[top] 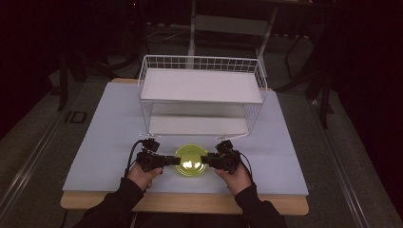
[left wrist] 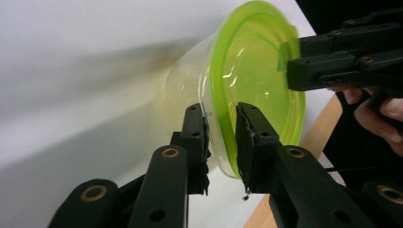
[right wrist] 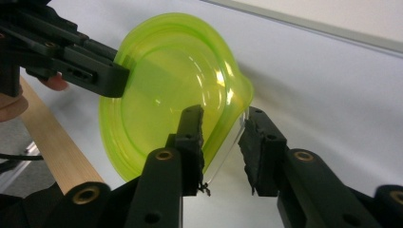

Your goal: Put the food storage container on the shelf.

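Bowl [top: 190, 160], translucent green with a clear plastic outer wall, sitting near the front edge of the pale blue worktop [top: 104, 142], midway between both hands and well apart from the white wire rack [top: 202, 90] behind it. Left claw [top: 178, 160] coming in level from the bowl's left side, held in the left hand [top: 141, 175]. Seen in the left gripper view: jaws straddling the rim, one pad against the clear outer wall, the other against the green inner face, closed tight on the rim with no gap visible. Right claw [top: 205, 160] coming in level from the opposite side, held in the right hand [top: 236, 178]. Seen in the right gripper view: rim between the jaws, inner pad touching the green inside, outer pad just beside the clear wall with a thin gap remaining, so not yet clamped. Bowl apparently upright on the worktop in the high view; whether its base is touching the surface or lifted slightly, cannot tell. Rack standing at the back of the worktop, two shelves, both bare. Dark sleeves entering from the bottom edge of the high view.
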